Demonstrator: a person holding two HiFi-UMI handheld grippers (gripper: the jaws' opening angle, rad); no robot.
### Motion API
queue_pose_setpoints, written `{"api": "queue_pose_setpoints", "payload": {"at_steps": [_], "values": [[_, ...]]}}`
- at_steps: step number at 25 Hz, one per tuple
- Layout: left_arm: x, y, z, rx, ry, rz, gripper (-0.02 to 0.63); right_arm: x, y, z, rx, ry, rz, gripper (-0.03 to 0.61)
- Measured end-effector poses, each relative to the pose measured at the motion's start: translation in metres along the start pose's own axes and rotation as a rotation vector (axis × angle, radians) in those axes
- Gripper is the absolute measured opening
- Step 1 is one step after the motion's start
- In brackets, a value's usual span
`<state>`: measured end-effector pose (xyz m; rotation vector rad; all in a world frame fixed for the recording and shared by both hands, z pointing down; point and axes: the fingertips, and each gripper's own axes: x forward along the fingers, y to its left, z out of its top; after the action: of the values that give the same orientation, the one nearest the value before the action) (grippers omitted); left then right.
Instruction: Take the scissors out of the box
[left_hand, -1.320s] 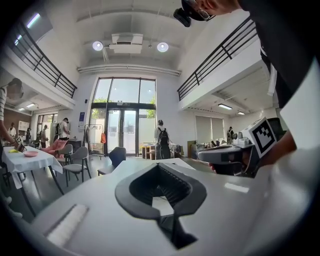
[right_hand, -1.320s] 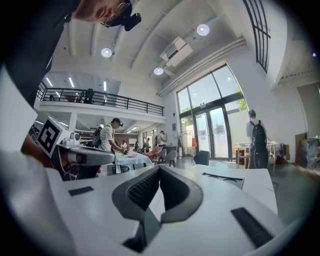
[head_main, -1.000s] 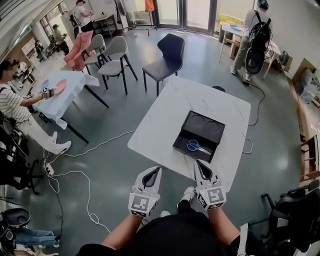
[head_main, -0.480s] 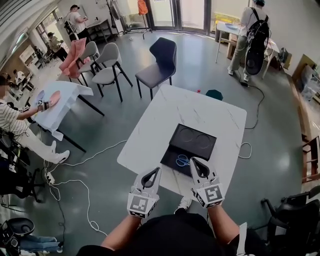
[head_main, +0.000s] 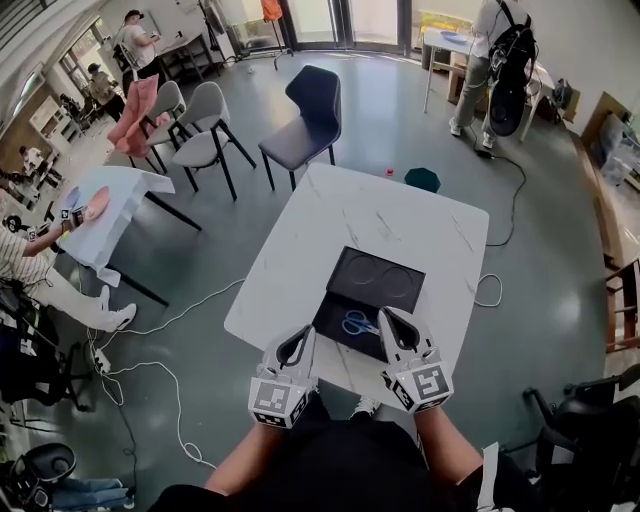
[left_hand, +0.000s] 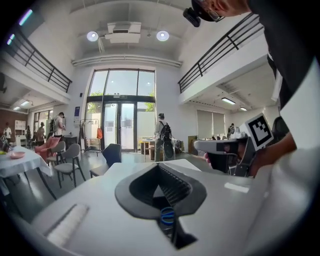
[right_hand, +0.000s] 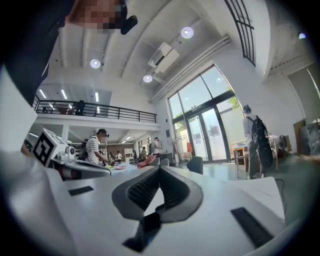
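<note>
So here's where we're at. The scissors (head_main: 357, 323), blue handles, are lying flat in the near half of the black box (head_main: 382, 284). The far half of the box is bare apart from two round dents. The box sits on the white table (head_main: 370, 210), toward the near right side and turned a bit off square to the edges.

Both tools are held low in front of us, pointing roughly level and away. The left gripper (head_main: 303, 336) has its jaws pressed together with nothing in them. In the head view it's over the table's near edge, just left of the box and clear of it. The right gripper (head_main: 386, 318) is the same deal, jaws together and empty. Its tip is over the near edge of the box, just beside the scissors on their right. We can't tell from any view whether it's touching them or the box.

Around us there's a dark chair (head_main: 305, 110) beyond the table, a person with a backpack (head_main: 500, 50) at the far end, and a white cable (head_main: 190, 310) on the floor.
</note>
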<state>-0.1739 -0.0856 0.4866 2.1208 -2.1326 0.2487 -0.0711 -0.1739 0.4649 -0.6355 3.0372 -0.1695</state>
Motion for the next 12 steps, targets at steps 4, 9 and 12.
{"api": "queue_pose_setpoints", "payload": {"at_steps": [4,9,12], "values": [[0.018,0.017,-0.002,0.004,0.018,-0.039,0.009,0.004,-0.008,0.007,-0.011,-0.006,-0.053,0.008],[0.053,0.017,0.004,0.042,0.008,-0.145,0.009,0.004,-0.014,0.000,0.018,0.018,-0.116,0.008],[0.070,0.014,0.005,0.065,0.008,-0.215,0.009,0.005,-0.013,-0.003,0.034,0.015,-0.169,0.008]]}}
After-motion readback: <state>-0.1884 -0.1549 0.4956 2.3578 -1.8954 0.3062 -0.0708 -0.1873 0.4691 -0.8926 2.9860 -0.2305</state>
